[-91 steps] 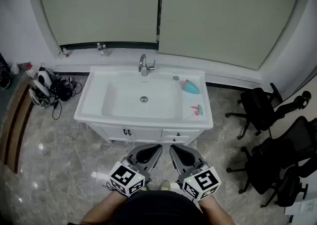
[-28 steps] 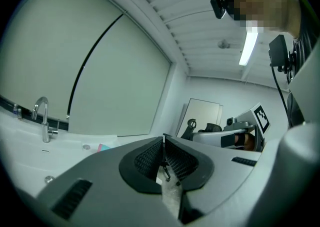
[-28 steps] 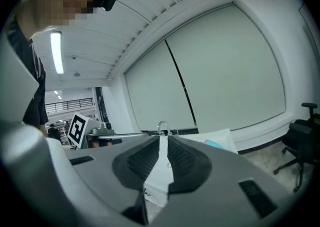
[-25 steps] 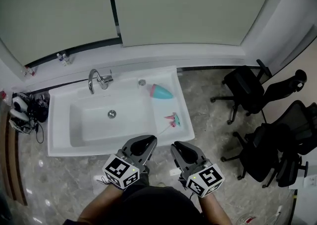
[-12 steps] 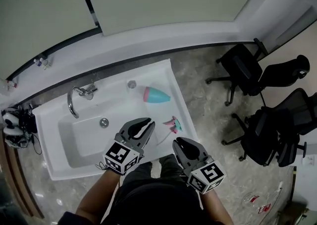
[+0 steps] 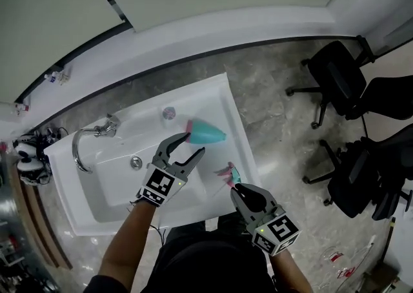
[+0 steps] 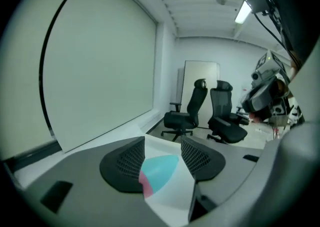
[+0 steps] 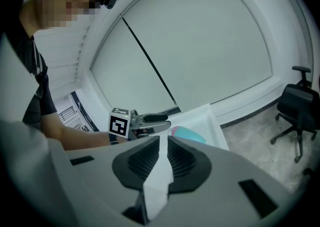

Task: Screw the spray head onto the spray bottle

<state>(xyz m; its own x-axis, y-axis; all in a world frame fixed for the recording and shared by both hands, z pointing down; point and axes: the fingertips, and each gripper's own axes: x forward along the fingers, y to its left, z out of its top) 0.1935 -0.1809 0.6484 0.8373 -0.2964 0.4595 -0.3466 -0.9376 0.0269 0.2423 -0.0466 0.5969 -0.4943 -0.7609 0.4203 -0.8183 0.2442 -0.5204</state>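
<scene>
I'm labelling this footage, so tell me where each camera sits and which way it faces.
Head view: on the person's head, looking steeply down at the sink; both forearms, left gripper and right gripper show.
Left gripper view: on the left gripper, looking along its jaws, just opened, at the ungripped teal bottle; chairs beyond.
Right gripper view: on the right gripper, facing over its shut, empty jaws toward the left gripper and forearm.
All three share the bottle.
</scene>
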